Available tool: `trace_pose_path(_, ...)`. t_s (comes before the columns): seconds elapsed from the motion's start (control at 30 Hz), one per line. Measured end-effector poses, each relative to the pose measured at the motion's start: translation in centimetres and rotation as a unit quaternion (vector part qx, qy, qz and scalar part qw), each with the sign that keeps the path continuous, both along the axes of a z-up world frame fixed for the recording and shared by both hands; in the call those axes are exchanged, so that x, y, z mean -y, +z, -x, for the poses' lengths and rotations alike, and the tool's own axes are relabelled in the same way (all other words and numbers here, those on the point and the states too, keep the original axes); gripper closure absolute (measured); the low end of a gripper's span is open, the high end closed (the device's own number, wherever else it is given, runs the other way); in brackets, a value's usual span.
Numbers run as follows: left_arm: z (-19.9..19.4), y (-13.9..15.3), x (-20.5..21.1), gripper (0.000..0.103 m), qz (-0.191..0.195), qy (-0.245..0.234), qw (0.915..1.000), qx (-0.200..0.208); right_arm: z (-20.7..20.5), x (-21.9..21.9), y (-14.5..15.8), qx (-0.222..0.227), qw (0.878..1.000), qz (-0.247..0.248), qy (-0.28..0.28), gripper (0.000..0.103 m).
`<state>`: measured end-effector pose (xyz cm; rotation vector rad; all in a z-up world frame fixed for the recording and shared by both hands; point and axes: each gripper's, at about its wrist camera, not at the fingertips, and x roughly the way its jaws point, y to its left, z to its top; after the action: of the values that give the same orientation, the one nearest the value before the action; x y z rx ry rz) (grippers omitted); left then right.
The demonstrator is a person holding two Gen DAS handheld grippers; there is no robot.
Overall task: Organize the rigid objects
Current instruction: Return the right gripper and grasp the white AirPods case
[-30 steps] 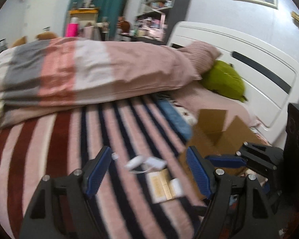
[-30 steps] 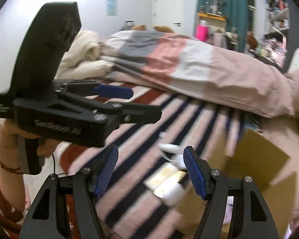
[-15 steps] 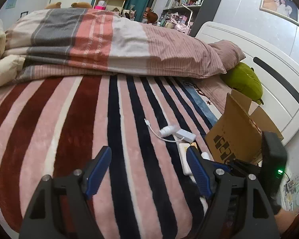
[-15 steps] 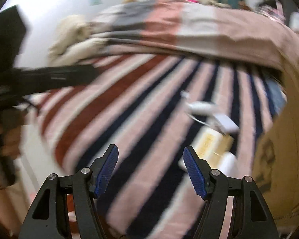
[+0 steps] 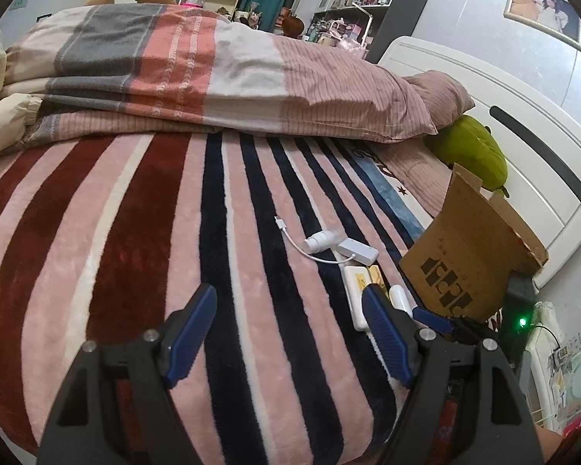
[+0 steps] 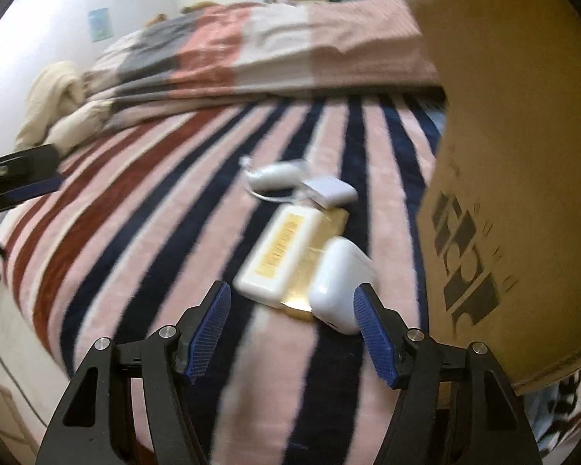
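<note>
Now spread wide and empty, right gripper (image 6: 292, 331) low over striped blanket (image 6: 143, 232); white case (image 6: 339, 283) just ahead by right fingertip, touching gold-and-white box (image 6: 281, 255). Risk: closing off-centre, nudging case toward cardboard box (image 6: 503, 193).

One cardboard box (image 6: 523, 155), one cream-and-gold flat box (image 6: 279, 252), one white case (image 6: 339, 283), one white adapter (image 6: 331, 190), one small white bottle (image 6: 275, 174)

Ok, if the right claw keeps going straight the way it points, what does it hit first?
Probably the smooth white rounded case, lying just ahead near the right fingertip of the open right claw, overlapping the white-and-gold flat box. Motion blur makes depth uncertain.
</note>
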<state>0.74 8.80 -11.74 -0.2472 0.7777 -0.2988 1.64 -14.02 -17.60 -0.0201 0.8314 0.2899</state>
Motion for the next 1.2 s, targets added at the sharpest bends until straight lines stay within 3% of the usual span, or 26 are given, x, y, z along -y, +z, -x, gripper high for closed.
trace_pose_path(0.13,-0.2,0.0,-0.1,0.028,0.000,0.003,1.0000,-0.001,-0.9,2.1,-1.2,-0.025,0.999,-0.023,-0.026,0.048)
trace_pose_path(0.37,-0.1,0.2,0.0,0.028,0.000,0.000,1.0000,0.003,-1.8,2.7,-1.0,-0.032,0.996,-0.072,-0.041,0.048)
trace_pose_path(0.47,0.0,0.3,0.0,0.028,-0.002,0.003,1.0000,0.002,-2.1,2.7,-1.1,-0.032,0.995,-0.071,-0.056,0.066)
trace_pose_path(0.53,0.0,0.3,-0.1,0.028,-0.002,0.003,1.0000,0.002,-1.9,2.6,-1.0,-0.029,0.996,-0.071,-0.051,0.066)
trace_pose_path(0.73,0.0,0.6,0.1,0.028,-0.004,0.000,1.0000,0.005,-0.4,1.2,-0.1,0.003,0.998,-0.066,0.012,0.067)
trace_pose_path(0.93,0.1,1.2,-0.4,0.028,-0.009,0.009,0.9999,0.009,-0.4,-2.8,1.1,0.021,0.992,-0.048,0.112,0.069)
trace_pose_path(1.0,0.2,1.2,-0.7,0.028,-0.009,0.016,0.9998,0.007,-0.4,-4.7,0.4,0.010,0.988,-0.020,0.154,0.078)
trace_pose_path(1.17,0.3,1.1,-1.0,0.028,-0.012,0.023,0.9997,0.004,-0.2,-6.2,-0.7,0.004,0.986,0.001,0.166,0.076)
trace_pose_path(1.2,0.2,1.1,-1.0,0.028,-0.012,0.023,0.9997,0.004,-0.2,-6.3,-0.7,0.001,0.985,0.000,0.170,0.072)
